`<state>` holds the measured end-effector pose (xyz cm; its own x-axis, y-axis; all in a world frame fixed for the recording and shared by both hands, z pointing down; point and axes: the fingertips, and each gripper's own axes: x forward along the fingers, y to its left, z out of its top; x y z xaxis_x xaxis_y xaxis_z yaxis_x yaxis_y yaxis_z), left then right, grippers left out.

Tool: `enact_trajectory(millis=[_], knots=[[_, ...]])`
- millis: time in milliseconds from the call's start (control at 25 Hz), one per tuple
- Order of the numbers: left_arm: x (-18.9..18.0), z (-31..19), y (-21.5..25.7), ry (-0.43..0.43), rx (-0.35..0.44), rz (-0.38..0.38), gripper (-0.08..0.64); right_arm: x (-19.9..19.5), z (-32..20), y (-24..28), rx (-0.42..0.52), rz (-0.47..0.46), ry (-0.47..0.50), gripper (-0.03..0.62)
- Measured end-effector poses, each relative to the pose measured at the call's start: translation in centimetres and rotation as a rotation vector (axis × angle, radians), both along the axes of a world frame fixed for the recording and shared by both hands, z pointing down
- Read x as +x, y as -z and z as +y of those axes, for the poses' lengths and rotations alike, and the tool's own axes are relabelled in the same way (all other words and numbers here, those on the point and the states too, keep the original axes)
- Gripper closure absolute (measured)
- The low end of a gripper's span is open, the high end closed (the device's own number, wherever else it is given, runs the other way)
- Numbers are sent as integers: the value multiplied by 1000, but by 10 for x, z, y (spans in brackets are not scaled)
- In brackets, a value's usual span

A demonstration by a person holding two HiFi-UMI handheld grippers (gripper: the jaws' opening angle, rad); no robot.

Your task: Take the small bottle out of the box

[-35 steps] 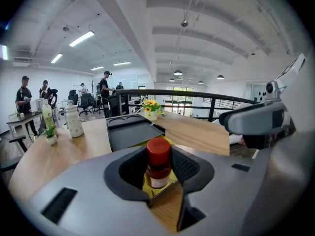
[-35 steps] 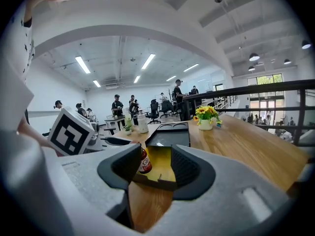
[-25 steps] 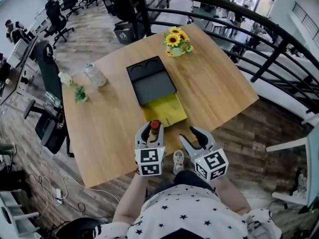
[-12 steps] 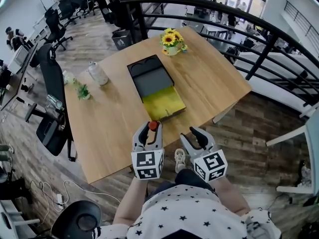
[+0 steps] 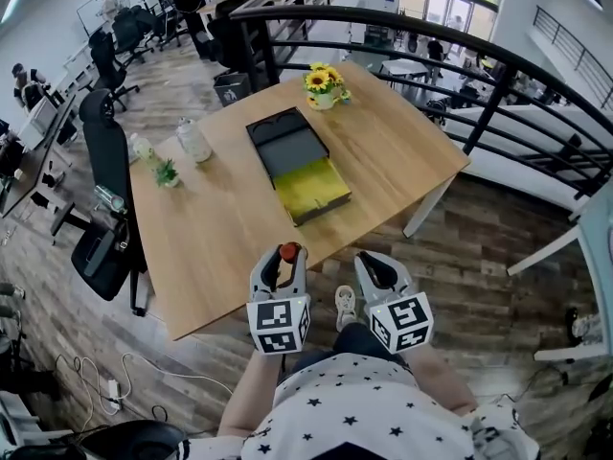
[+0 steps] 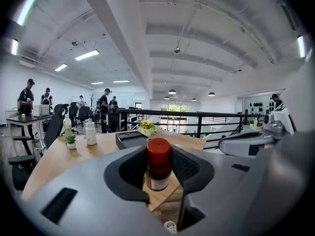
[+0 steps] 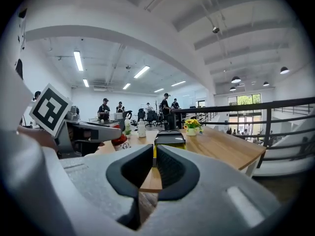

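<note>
A small bottle with a red cap (image 5: 288,252) stands upright between the jaws of my left gripper (image 5: 284,259), which is shut on it, just off the near edge of the wooden table (image 5: 220,228). In the left gripper view the bottle (image 6: 159,162) fills the gap of the left gripper (image 6: 159,173). The black box (image 5: 287,142) lies on the table with its yellow inside (image 5: 311,188) showing. My right gripper (image 5: 370,263) hangs beside the left; its jaws are closing with nothing between them. In the right gripper view only a thin slit remains in the right gripper (image 7: 153,162).
A vase of sunflowers (image 5: 322,81) stands at the table's far edge. A white jar (image 5: 192,142) and a small plant (image 5: 168,172) sit at its left side. A black office chair (image 5: 105,151) is left of the table, and a black railing (image 5: 460,56) runs behind.
Both grippers have drawn back from the table toward the person, the left still holding the bottle. The right gripper's jaws have gone from wide apart to nearly together.
</note>
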<state>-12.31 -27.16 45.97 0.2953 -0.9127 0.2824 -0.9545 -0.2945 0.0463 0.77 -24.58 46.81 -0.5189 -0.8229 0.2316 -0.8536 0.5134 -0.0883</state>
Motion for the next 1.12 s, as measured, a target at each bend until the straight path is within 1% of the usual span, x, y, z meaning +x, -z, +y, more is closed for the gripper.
enact_trajectory(millis=[160,560,840,1120], knots=[[0,30,9,-4,11,7,420,1,27,7,16,3,-11,584],[-2,80,29,-16,49,33,420,-1,72,19,58,4,-4,584],[-6,103,35,-17,51,44,420,-3,92,25,63,14,4,584],[-2,113,40,-21,57,51,420,2,100,27,65,19,5,584]])
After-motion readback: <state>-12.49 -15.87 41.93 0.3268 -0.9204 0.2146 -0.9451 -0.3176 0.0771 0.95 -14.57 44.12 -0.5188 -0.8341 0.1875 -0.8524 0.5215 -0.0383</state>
